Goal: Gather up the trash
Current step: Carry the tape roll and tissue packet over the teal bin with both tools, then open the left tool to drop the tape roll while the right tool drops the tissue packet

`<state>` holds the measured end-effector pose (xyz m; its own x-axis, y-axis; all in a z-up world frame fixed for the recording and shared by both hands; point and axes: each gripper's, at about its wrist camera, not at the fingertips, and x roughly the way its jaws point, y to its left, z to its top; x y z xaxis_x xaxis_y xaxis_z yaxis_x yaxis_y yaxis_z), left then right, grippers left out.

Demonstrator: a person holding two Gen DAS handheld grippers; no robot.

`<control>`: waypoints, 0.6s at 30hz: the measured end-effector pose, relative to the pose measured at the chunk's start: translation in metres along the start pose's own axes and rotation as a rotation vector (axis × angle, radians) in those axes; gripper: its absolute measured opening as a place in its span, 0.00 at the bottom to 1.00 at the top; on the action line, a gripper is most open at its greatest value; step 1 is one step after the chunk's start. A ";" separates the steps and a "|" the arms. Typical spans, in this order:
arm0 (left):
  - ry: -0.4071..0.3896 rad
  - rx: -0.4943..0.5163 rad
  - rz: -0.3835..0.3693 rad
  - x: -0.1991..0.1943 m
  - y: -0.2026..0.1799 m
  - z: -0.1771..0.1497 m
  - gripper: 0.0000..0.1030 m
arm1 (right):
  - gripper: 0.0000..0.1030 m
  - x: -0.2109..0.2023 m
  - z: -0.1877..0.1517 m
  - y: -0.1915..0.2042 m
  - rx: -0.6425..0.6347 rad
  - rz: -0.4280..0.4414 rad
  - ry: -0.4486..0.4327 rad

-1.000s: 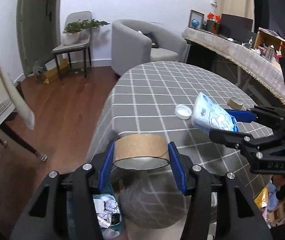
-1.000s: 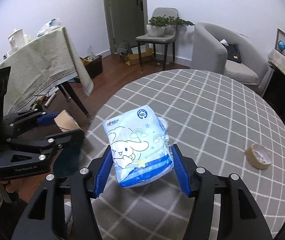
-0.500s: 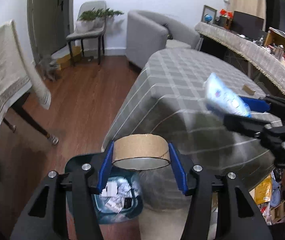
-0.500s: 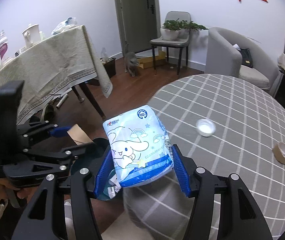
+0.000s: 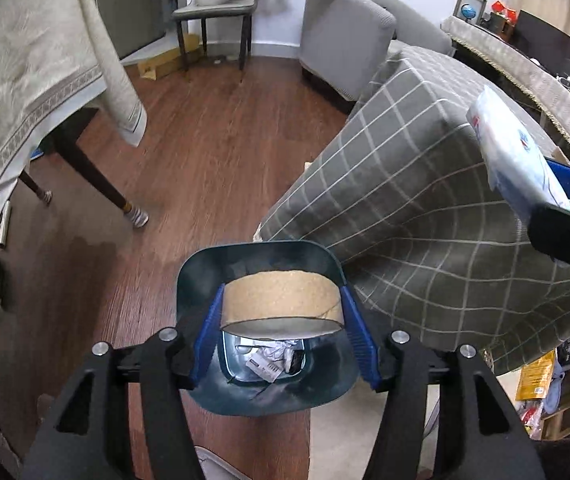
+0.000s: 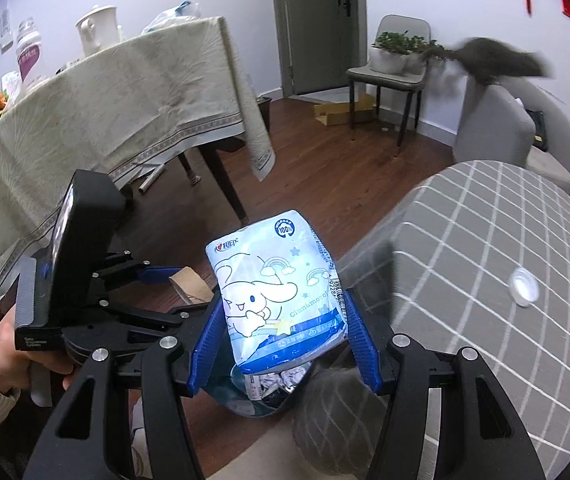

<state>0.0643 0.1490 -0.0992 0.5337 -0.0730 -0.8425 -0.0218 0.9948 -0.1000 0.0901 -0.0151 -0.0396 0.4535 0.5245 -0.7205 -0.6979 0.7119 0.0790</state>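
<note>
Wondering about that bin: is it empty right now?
No, the teal trash bin already holds crumpled paper scraps, visible below the cardboard tape roll.

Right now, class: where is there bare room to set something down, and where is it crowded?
Free: the checked tabletop around the white cap, and the wood floor between both tables. Crowded: the bin, holding trash, under the cardboard ring.

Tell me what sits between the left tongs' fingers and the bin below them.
Left wrist view: a cardboard tape roll between the opening left tongs; beneath it only air down to the teal bin.
</note>
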 end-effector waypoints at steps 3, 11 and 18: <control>0.007 0.002 0.011 0.003 0.006 -0.005 0.73 | 0.57 0.009 0.001 0.006 -0.002 0.006 0.018; -0.007 -0.027 0.026 -0.004 0.030 -0.010 0.81 | 0.57 0.033 0.004 0.019 -0.004 0.013 0.070; -0.092 -0.077 0.012 -0.026 0.052 -0.005 0.85 | 0.57 0.057 0.001 0.030 -0.010 0.010 0.126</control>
<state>0.0452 0.2021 -0.0850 0.6080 -0.0504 -0.7923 -0.0920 0.9868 -0.1335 0.0960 0.0366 -0.0778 0.3740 0.4682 -0.8005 -0.7077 0.7020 0.0800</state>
